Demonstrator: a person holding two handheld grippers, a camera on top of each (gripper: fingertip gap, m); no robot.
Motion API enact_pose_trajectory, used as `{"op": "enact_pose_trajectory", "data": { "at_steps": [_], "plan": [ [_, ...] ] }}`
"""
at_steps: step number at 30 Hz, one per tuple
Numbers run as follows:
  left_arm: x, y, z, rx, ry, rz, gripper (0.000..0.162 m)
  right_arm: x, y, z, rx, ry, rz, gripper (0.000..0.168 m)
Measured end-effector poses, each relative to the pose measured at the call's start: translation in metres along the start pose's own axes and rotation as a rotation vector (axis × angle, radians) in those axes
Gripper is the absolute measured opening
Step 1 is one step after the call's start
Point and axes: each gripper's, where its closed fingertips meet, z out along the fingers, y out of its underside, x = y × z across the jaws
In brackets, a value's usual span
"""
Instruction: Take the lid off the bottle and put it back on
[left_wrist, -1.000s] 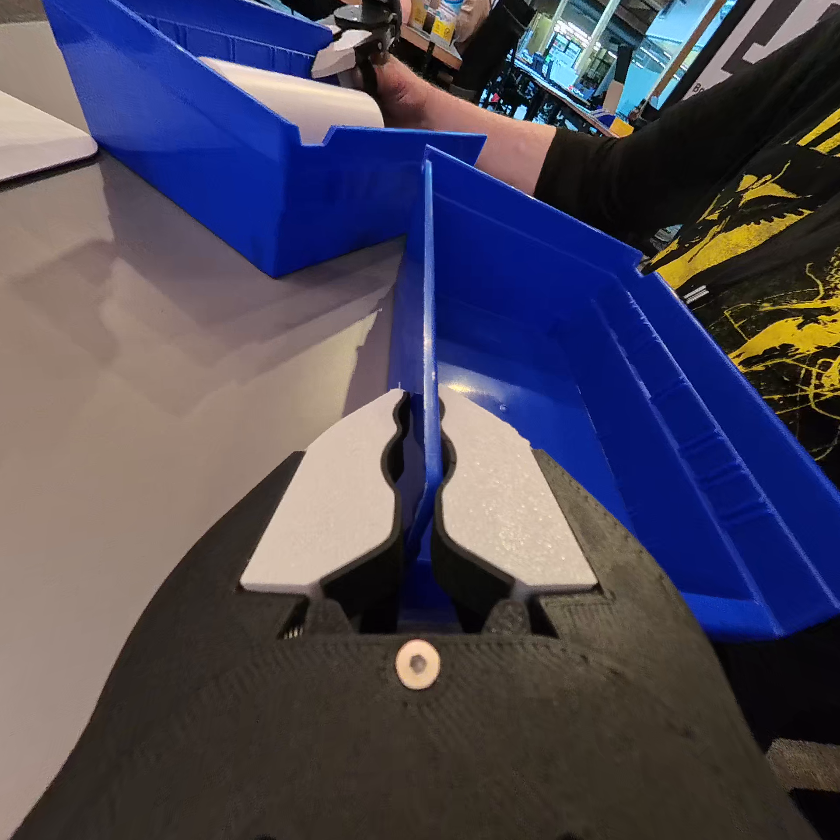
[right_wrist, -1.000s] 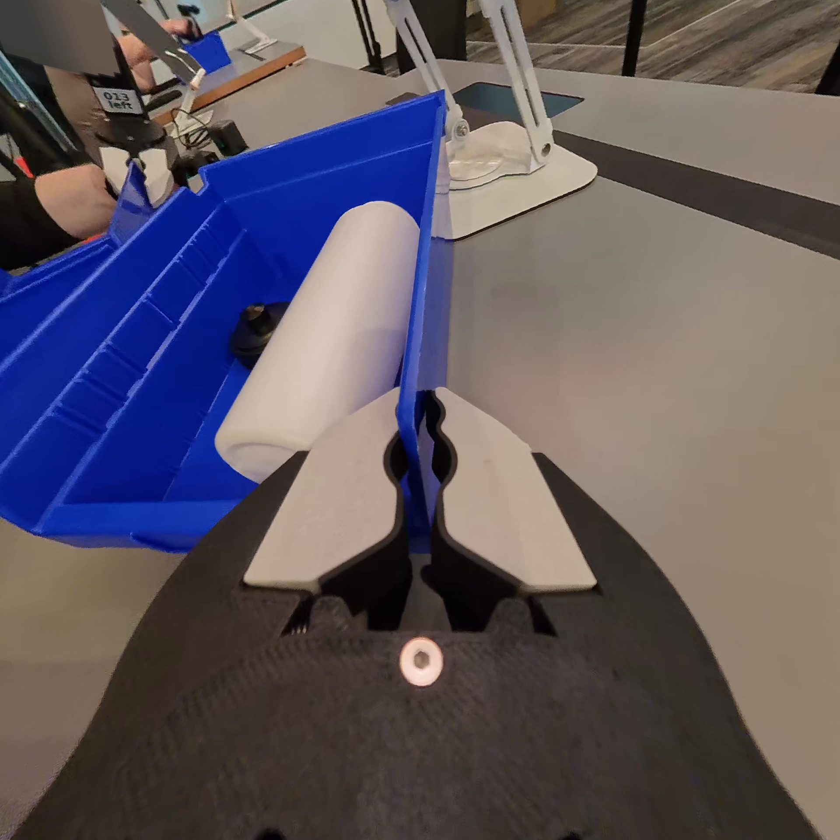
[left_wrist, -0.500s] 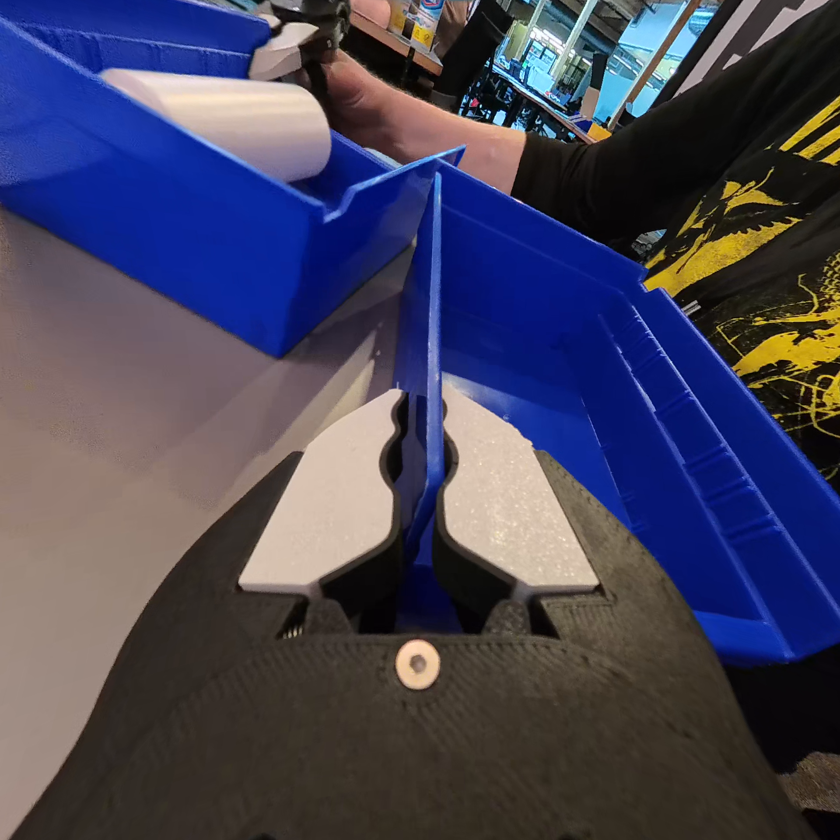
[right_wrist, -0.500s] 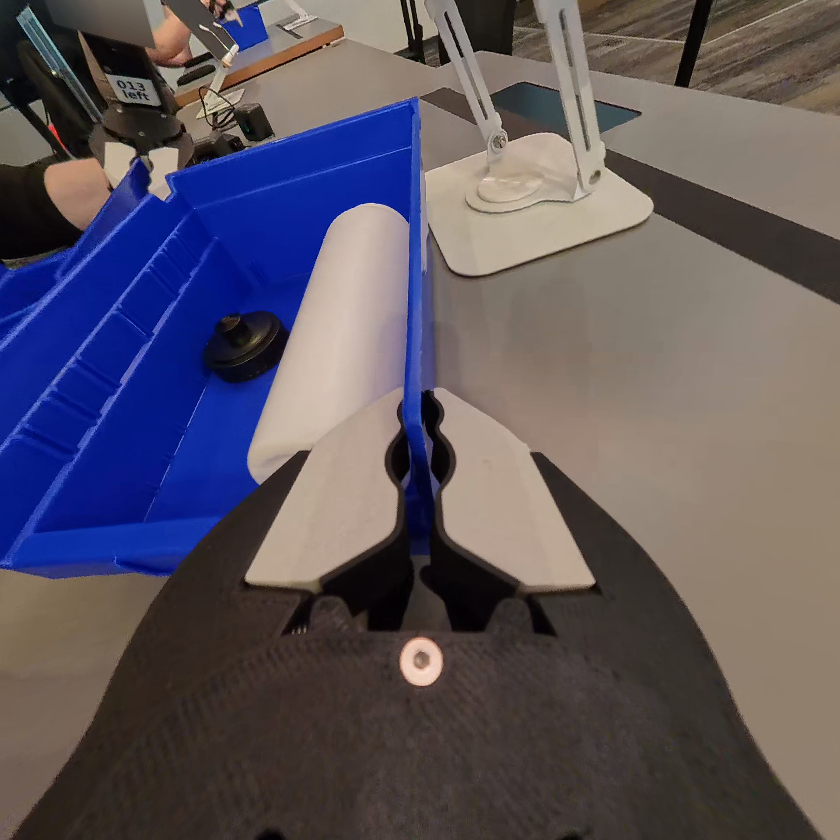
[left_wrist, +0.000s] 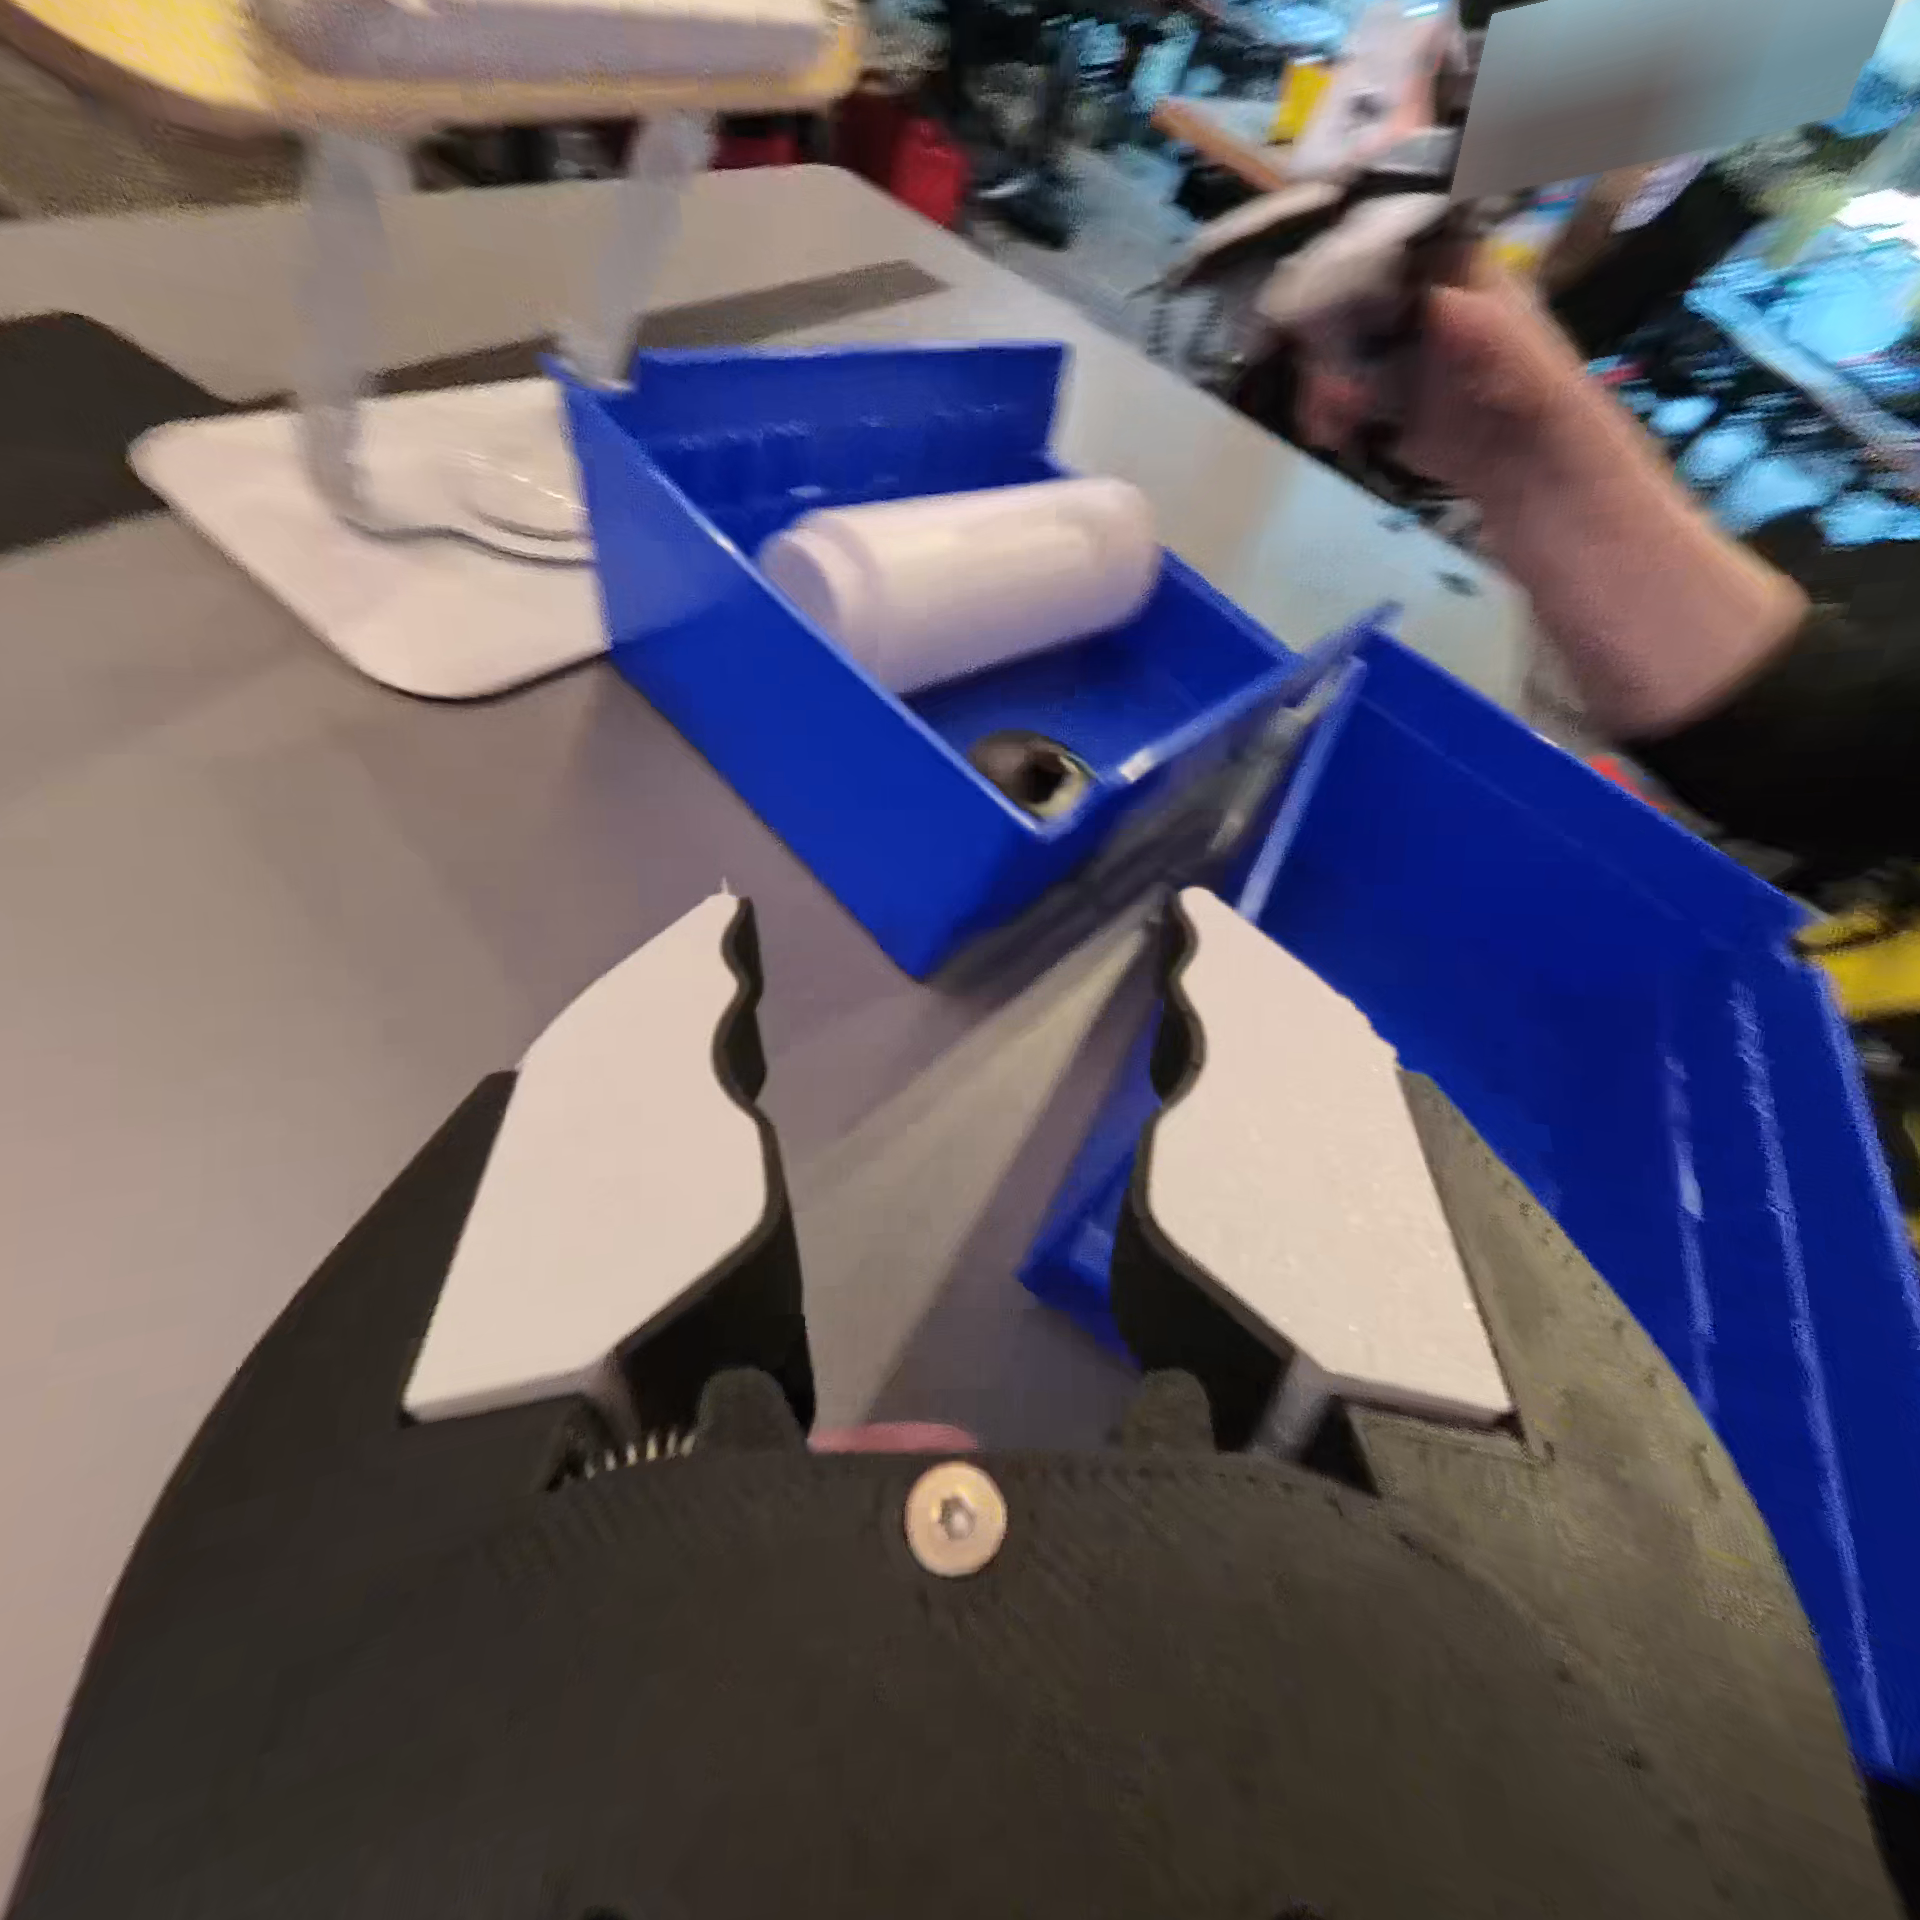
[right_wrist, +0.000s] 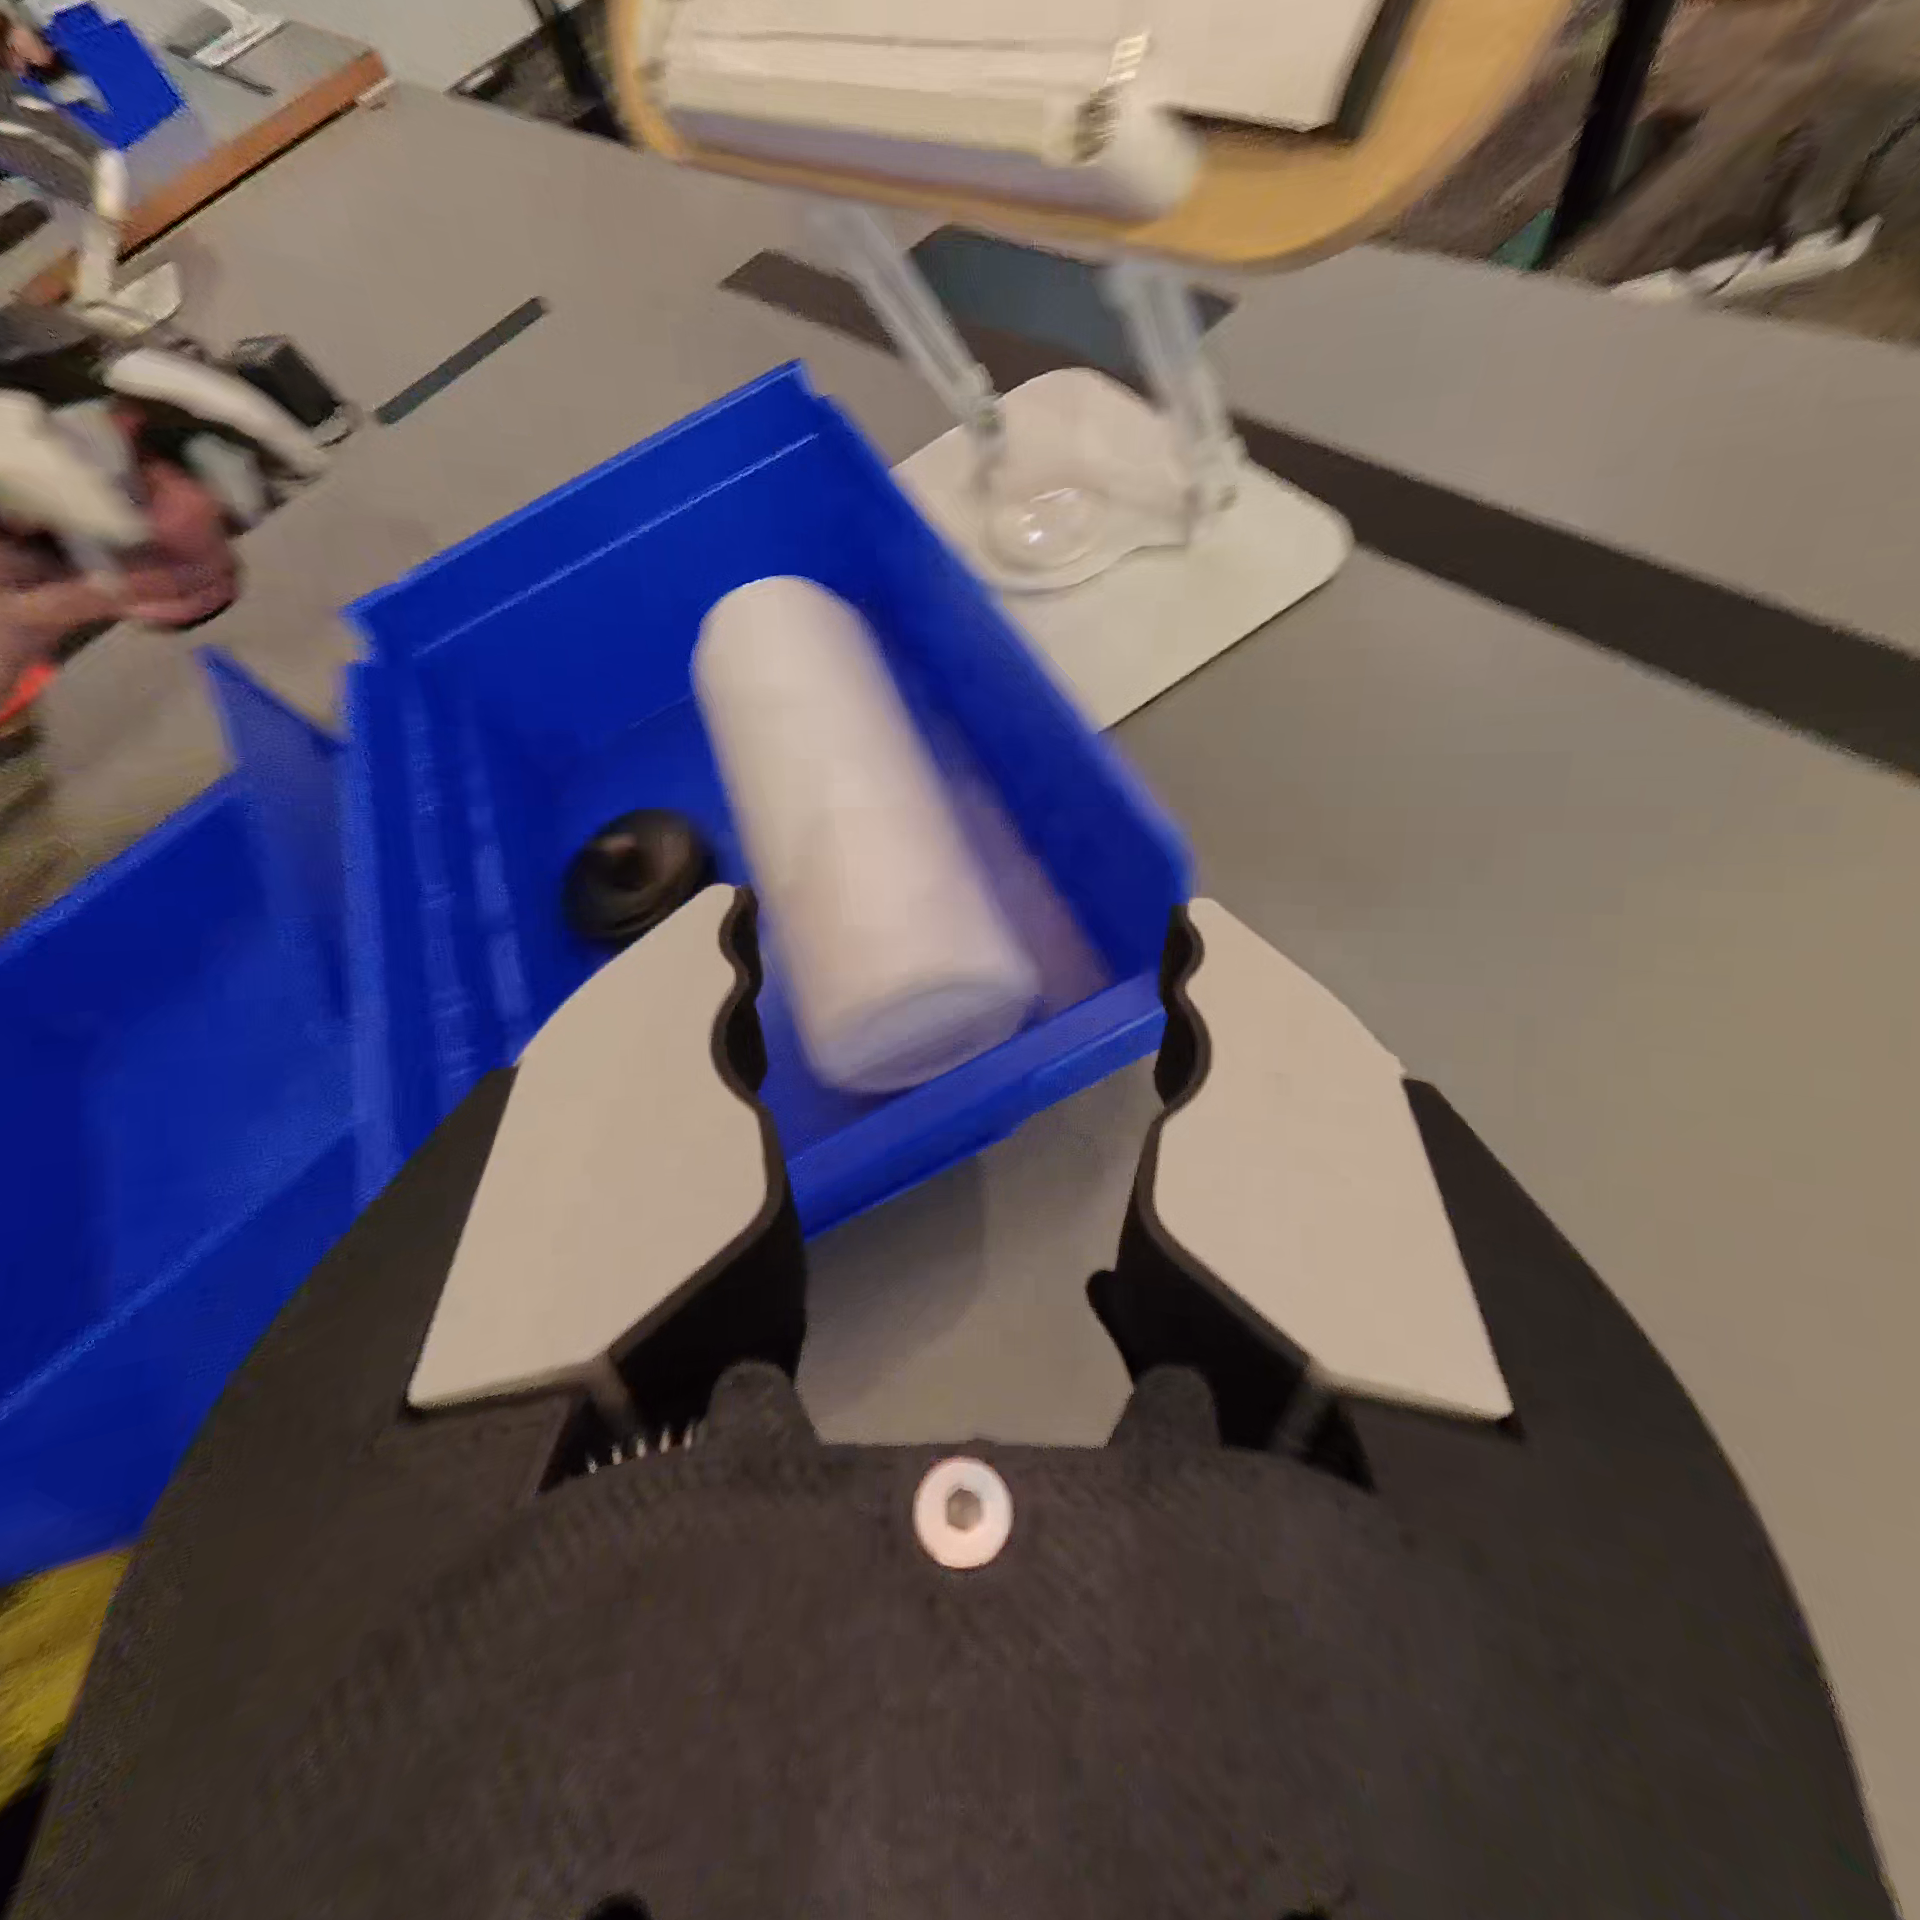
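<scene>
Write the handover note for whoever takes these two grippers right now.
Left gripper: open, empty, beside the empty blue plastic bin.
Right gripper: open, empty, above the near wall of the second blue plastic bin.
White cylindrical bottle lies on its side in that bin; round black lid lies loose beside it.
Done: lid is off.
Left: pick up both and refit the lid.
</scene>
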Motion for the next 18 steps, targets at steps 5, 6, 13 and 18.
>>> {"op": "enact_pose_trajectory", "data": {
  "at_steps": [5,6,13,18],
  "plan": [
    [-0.002,-0.048,0.048,-0.075,-0.133,0.029,0.09,-0.103,0.041,-0.009,-0.156,-0.071,0.028,0.089],
    [-0.001,-0.051,0.06,-0.108,-0.146,0.046,0.093,-0.118,0.05,-0.007,-0.193,-0.07,0.02,0.098],
    [-0.021,-0.026,0.113,-0.396,-0.237,0.012,0.085,-0.16,0.094,0.002,-0.315,-0.07,0.071,0.1],
    [-0.026,-0.009,0.124,-0.479,-0.245,0.036,0.064,-0.169,0.112,0.015,-0.397,-0.038,0.036,0.11]
  ]
}}
